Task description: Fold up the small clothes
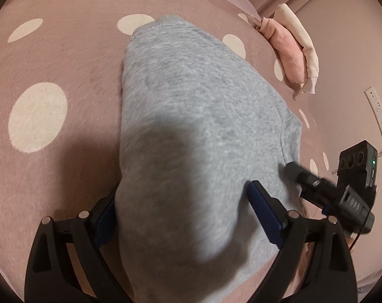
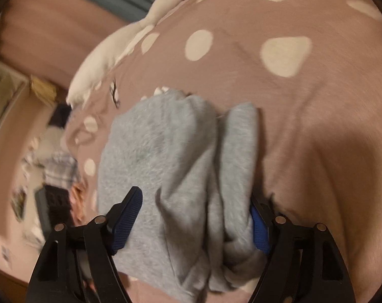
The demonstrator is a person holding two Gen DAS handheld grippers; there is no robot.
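Sweatpants (image 1: 191, 116), grey and folded lengthwise, lie on the bed (image 1: 52, 63) with their long axis running away from both cameras. The left gripper (image 1: 180, 214) stands wide, the near end of the cloth between its pads. The right gripper (image 2: 193, 222) is also wide, straddling bunched folds. Spotted pink bedding; a plush duck (image 2: 130, 35) and folded clothes (image 1: 294, 50) lie nearby.
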